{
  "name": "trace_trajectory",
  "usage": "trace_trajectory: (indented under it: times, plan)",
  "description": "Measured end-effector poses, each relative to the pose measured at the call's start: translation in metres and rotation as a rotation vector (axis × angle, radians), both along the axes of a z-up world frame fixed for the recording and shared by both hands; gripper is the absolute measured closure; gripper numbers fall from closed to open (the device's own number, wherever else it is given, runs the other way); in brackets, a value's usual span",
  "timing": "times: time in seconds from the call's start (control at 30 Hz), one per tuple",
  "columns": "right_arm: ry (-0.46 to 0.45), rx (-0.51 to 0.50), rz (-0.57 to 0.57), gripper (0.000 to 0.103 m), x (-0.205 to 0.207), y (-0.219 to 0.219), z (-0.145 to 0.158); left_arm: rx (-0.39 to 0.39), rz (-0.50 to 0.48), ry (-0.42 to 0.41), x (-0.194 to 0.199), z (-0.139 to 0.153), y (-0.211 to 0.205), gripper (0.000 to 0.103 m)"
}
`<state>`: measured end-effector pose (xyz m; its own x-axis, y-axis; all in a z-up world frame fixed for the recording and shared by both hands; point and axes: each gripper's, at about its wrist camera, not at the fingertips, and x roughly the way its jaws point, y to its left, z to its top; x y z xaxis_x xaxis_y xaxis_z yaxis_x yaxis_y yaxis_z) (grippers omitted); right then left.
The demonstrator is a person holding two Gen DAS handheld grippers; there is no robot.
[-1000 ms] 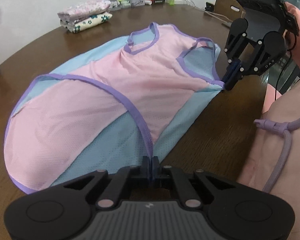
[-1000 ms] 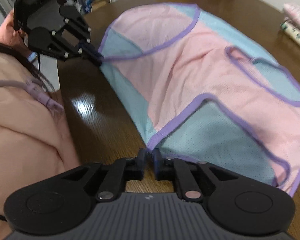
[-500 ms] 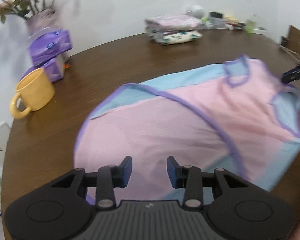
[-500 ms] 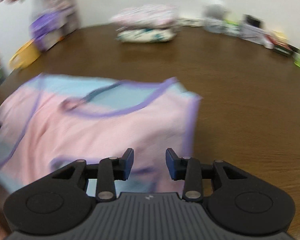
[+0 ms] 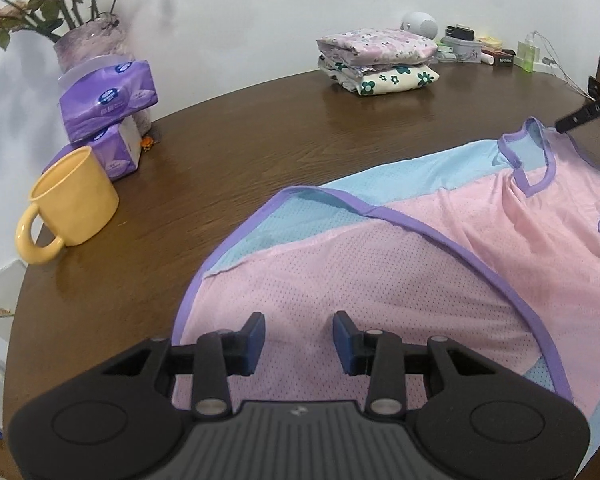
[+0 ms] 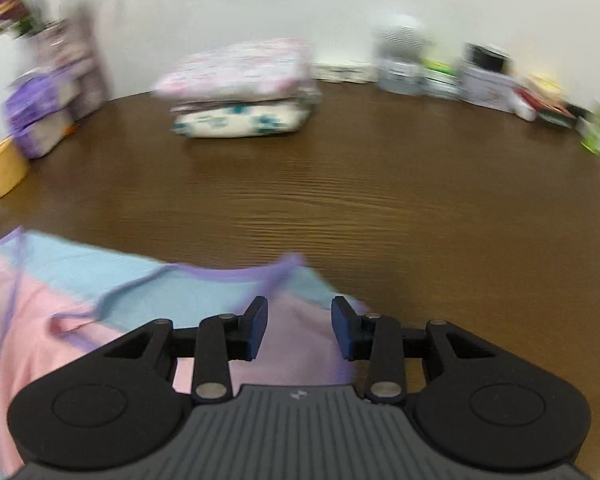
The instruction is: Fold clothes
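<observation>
While pink-blue mesh garment [image 5: 440, 264] lies flat on wood table [image 5: 240, 160], both claws gape, empty.

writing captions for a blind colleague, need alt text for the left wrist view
Open left tongs hover over a pink and blue mesh garment with purple trim spread on a round dark wooden table. A yellow ceramic mug stands left; a stack of folded floral clothes sits behind.

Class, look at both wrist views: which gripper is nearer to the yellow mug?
Left. The left gripper hangs open over the pink garment's hem end, on the side of the yellow mug. The right gripper is open at the neckline end, with the mug far off at the picture's edge.
</observation>
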<state>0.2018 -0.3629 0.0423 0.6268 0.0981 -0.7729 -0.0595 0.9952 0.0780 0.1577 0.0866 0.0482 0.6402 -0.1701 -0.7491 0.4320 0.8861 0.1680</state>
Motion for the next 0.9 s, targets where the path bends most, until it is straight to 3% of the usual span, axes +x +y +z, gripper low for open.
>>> trace_trajectory:
  times: [0.1,0.23,0.4,0.5,0.63,0.83,0.9]
  plan:
    - [0.079,0.031,0.052,0.068,0.009,0.02,-0.006,0.013,-0.012,-0.003,-0.001,0.0,-0.002,0.069]
    - [0.127,-0.008,0.032,0.069,0.028,0.034,-0.014,-0.001,-0.025,-0.001,-0.002,-0.001,0.0,0.074]
    - [0.145,-0.07,-0.001,0.1,0.039,0.035,-0.014,-0.014,-0.026,-0.004,-0.003,-0.002,0.002,0.074]
    - [0.134,-0.097,-0.031,0.1,0.039,0.028,-0.012,-0.016,-0.028,-0.006,-0.003,-0.002,0.003,0.074]
    - [0.118,-0.015,-0.101,0.1,0.039,0.004,-0.003,-0.024,-0.027,-0.006,-0.003,-0.002,0.004,0.074]
    - [0.116,-0.07,-0.13,0.1,0.041,-0.012,-0.005,-0.037,-0.019,-0.006,-0.004,-0.003,0.006,0.074]
    - [0.104,-0.036,-0.139,0.092,0.037,-0.019,-0.005,-0.044,-0.015,-0.006,-0.004,-0.003,0.006,0.074]
